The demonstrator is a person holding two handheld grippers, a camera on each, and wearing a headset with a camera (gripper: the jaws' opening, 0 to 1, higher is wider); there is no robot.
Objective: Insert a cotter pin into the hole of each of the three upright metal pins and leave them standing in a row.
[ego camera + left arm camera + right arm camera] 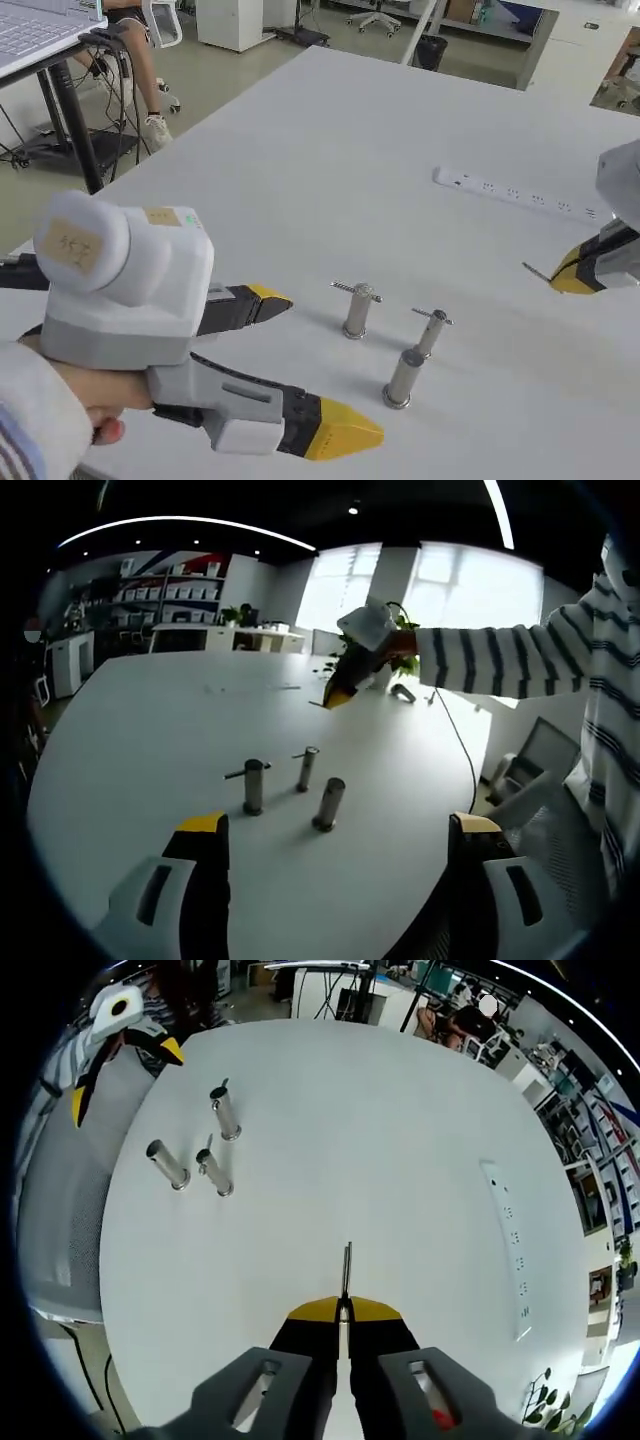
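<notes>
The right tool (343,1312) is clamped shut on a cotter pin (347,1265), whose shank juts out past the yellow tips toward 12 o'clock in the right gripper view. In that view the three uprights stand well apart from it, at about 10 o'clock on the table (300,150).

The left tool (305,365) has its jaws spread wide and holds nothing. In the head view the bare metal pin (404,377) stands near it at 3 o'clock.

Beyond, the first fitted pin (357,312) and the second fitted pin (432,335) each carry a cotter pin across the top, so the last insertion appears to be in hand.

The next move likely calls for carrying the held pin toward 8 o'clock in the head view and lining its tip up with the bare pin's hole. That hole is too small to make out. The left tool may be needed to steady the upright.
</notes>
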